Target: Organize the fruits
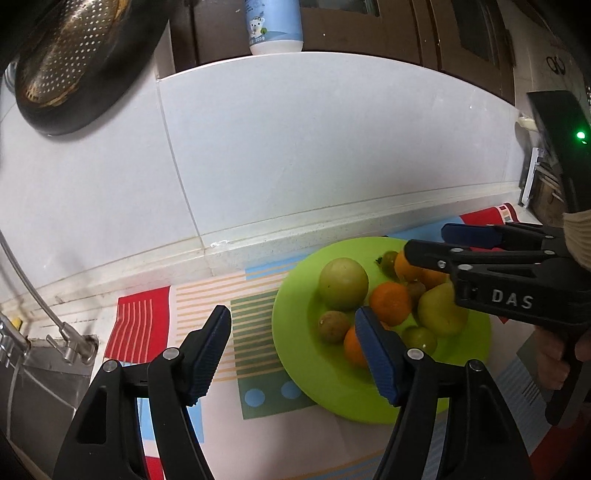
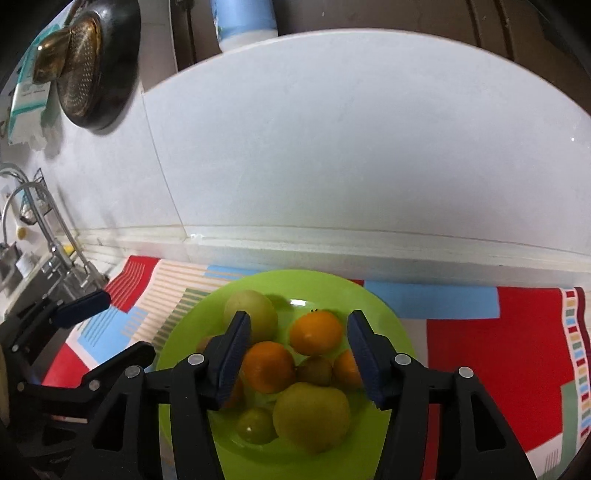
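A lime green plate point(image 2: 177, 354) point(image 1: 295, 343) lies on a patterned cloth and holds several fruits: oranges point(image 2: 316, 332) point(image 1: 390, 302), a large yellow-green fruit point(image 2: 312, 417) point(image 1: 343, 282), small green ones point(image 2: 255, 424) and brownish ones point(image 1: 333, 326). My right gripper point(image 2: 299, 354) is open and empty, hovering over the fruits, with an orange point(image 2: 267, 365) between its fingers' line of sight. My left gripper point(image 1: 295, 350) is open and empty at the plate's left edge. The right gripper also shows in the left wrist view point(image 1: 428, 243).
The colourful cloth point(image 2: 480, 343) covers the counter against a white tiled wall point(image 1: 295, 147). A sink with a faucet point(image 2: 55, 236) is to the left. A black pan with a strainer point(image 1: 74, 55) hangs on the wall. A bottle point(image 1: 275, 22) stands on the ledge.
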`<state>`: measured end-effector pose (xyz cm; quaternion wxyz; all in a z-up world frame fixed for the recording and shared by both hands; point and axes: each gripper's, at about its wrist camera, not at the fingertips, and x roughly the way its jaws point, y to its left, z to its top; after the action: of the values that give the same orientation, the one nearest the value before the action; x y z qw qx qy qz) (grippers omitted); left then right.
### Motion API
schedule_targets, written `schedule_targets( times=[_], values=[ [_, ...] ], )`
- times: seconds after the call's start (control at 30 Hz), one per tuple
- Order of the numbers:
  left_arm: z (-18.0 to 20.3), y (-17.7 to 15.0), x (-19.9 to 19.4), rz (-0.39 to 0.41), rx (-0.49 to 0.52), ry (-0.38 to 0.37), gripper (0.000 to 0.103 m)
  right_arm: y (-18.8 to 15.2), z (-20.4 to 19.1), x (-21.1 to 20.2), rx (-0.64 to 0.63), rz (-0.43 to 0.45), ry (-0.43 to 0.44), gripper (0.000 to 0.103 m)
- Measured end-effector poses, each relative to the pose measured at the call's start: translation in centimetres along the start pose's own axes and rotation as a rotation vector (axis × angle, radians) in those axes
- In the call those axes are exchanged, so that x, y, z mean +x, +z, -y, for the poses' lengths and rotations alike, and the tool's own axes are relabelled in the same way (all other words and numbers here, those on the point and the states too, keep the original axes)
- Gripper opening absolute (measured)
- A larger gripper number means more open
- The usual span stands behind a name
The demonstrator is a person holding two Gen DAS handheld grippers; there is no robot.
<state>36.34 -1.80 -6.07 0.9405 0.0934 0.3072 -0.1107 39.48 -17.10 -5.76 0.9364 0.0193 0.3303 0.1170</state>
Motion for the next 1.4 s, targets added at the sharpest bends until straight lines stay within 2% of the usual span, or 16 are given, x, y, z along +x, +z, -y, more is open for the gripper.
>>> schedule_targets(
  times=[0.17,0.27,0.4,0.5,0.63,1.13,1.4],
  values=[
    [0.2,-0.4,-2.1,0.021,-0.005,-0.004,0.072,-0.7,-0.1,-2.9,-0.007,0.026,-0.036,0.056],
    [0.5,-0.4,-3.8,0.044,-0.001,0.002,0.075,-1.4,-0.2,-5.3,0.002,0.051,-0.08,0.062],
    [0.5,-0.6,-6.3,0.087,-0.003,0.032,0.083,-2.4,-0.6,-8.4,0.019,0.079,-0.133,0.062],
    [0.7,-0.9,-8.8,0.128,-0.006,0.062,0.09,-3.1,-0.9,-10.4,0.035,0.088,-0.159,0.069],
    [0.9,-1.7,-11.8,0.154,-0.01,0.075,0.095,-4.6,-1.5,-13.3,0.05,0.103,-0.182,0.073],
    [2.6,-5.5,-22.0,0.179,-0.032,0.127,0.101,-9.1,-5.0,-23.0,0.007,0.148,-0.192,0.078],
    [3.7,-7.8,-26.4,0.18,-0.069,0.128,0.103,-11.7,-6.2,-27.7,-0.005,0.168,-0.173,0.081]
  ],
)
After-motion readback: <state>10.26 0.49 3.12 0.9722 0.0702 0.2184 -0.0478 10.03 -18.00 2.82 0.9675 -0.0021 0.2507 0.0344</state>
